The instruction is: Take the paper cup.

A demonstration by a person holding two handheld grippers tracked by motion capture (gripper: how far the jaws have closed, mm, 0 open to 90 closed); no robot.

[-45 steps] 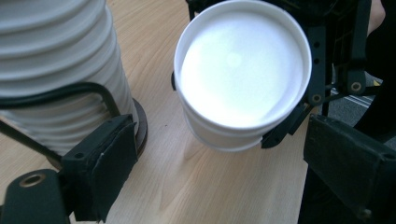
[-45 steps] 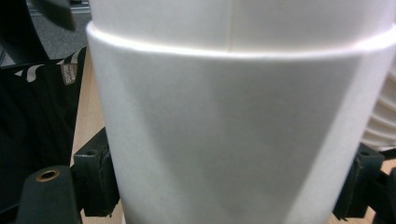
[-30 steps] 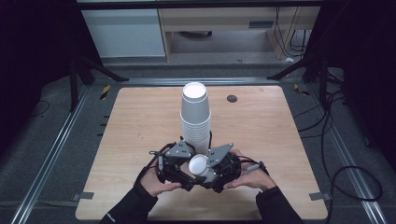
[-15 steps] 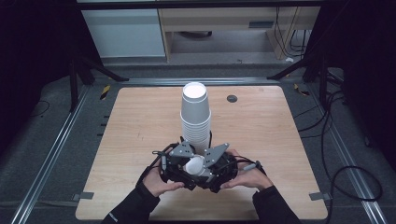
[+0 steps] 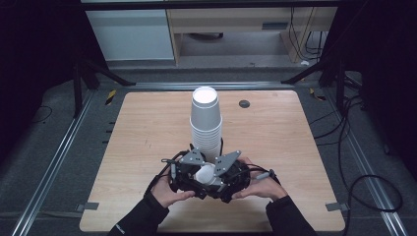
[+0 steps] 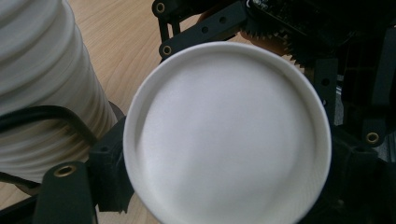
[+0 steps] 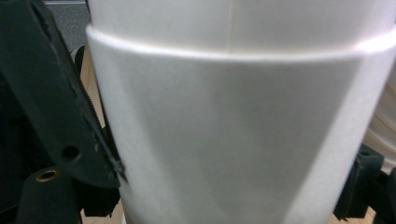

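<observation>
Closing now, the left gripper (image 5: 199, 172) jaws seem to pinch the light, squashy cup (image 5: 205, 173); right gripper (image 5: 223, 173) grips its side.

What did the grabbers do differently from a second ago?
The left gripper has just been closing its jaws around the bottom of the white cup between the two hands. The right gripper stayed shut on the cup, both hands kept their places, and the tall cup stack didn't move.
</observation>
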